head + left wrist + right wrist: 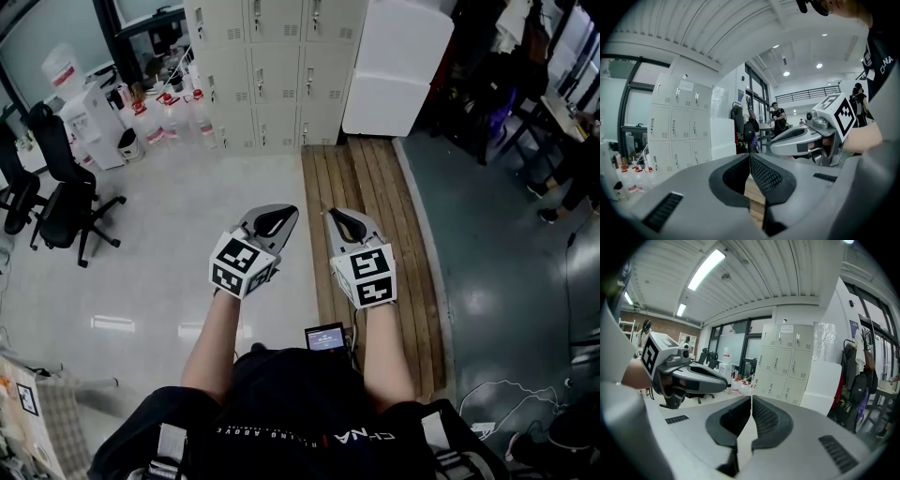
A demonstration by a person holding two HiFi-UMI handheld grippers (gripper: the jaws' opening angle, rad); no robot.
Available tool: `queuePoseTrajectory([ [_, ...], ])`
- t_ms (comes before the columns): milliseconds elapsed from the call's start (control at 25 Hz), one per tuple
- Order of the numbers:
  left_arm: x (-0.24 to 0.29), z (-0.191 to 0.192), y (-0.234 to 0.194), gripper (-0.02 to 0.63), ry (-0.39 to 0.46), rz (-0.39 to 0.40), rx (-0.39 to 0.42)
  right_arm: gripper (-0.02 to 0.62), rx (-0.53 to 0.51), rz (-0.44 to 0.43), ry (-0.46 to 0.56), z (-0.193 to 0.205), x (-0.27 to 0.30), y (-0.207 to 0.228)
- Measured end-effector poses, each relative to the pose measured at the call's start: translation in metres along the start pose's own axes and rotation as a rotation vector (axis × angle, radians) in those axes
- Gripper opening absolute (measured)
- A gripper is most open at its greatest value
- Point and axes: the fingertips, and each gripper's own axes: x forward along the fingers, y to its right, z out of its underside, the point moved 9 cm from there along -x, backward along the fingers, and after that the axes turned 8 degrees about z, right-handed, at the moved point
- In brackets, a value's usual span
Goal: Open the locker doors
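The left gripper (750, 158) and the right gripper (751, 400) each have their jaws pressed fully together with nothing between the pads. They are held side by side in front of the person, tips near each other but apart, above the edge of a strip of wooden planks (370, 206). The lockers (277, 66) stand well ahead with their visible doors closed, a big white block (398, 66) just beside them on the right.
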Motion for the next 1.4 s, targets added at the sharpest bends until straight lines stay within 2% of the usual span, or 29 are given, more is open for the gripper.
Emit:
queuePoseTrajectory([
  [280,0.012,0.002,0.006,0.02,-0.025,-0.008,0.005,0.032,0.014,-0.001,-0.003,0.006,-0.004,0.015],
  [520,0.029,-0.002,0.013,0.02,0.05,0.011,-0.022,0.032,0.019,-0.008,0.005,0.014,-0.004,0.035],
  [800,0.044,-0.005,0.024,0.02,0.059,-0.028,-0.028,0.032,0.028,-0.031,0.008,0.025,-0.006,0.054],
  [1000,0.051,0.003,0.028,0.02,0.026,-0.064,-0.039,0.032,0.053,-0.062,-0.003,0.039,0.001,0.063],
  [1160,0.064,0.009,0.012,0.02,0.045,-0.052,-0.067,0.032,0.054,-0.064,-0.02,0.045,0.02,0.07],
  [1400,0.089,0.022,-0.043,0.02,0.052,-0.026,-0.072,0.032,0.074,-0.033,-0.046,0.047,0.076,0.084],
])
